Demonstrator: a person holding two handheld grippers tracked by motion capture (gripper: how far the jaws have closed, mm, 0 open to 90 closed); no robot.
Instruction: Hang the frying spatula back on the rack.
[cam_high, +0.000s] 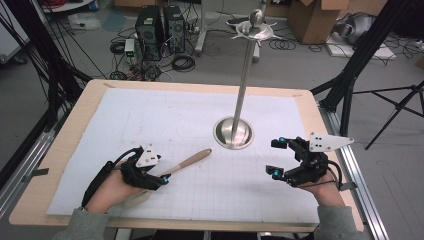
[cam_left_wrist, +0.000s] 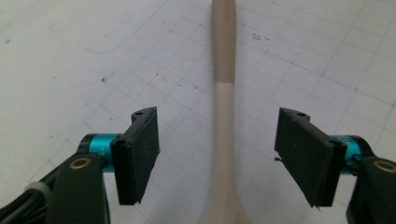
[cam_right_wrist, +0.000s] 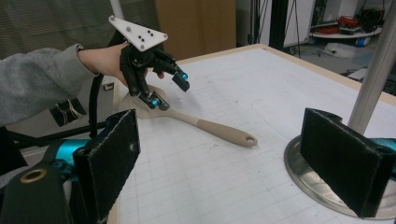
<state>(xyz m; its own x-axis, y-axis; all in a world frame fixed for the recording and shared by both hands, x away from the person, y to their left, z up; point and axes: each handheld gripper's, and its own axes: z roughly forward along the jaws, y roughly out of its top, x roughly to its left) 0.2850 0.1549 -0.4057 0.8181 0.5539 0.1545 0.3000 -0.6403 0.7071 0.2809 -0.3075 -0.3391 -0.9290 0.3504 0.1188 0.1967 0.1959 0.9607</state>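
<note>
Your left hand covers most of the spoon's bowl in the high view, so you can make out just a pale edge of it under your palm. In the left gripper view the bowl is cut off at the bottom edge and the handle's far end runs out of the top. In the right gripper view the bowl lies behind your left gripper, and the stand's pole is cut off at the top.

Your left gripper is spread wide, its two black pads standing well clear of the wooden spoon on either side. The spoon's neck runs straight up the gap between them, and neither pad touches it. From the right gripper view, one jaw of that gripper sits down beside the spoon's neck and the other is raised above it; whether the lower one touches the wood you cannot tell.

The spoon lies flat on the white gridded mat, bowl toward you under your left hand, handle pointing away and to the right toward the metal stand.

Your right gripper hovers at the right side of the mat, jaws wide apart and empty, near the stand's round base without touching it. Beyond that, the stand's pole rises to a small dish and ball at its top.
</note>
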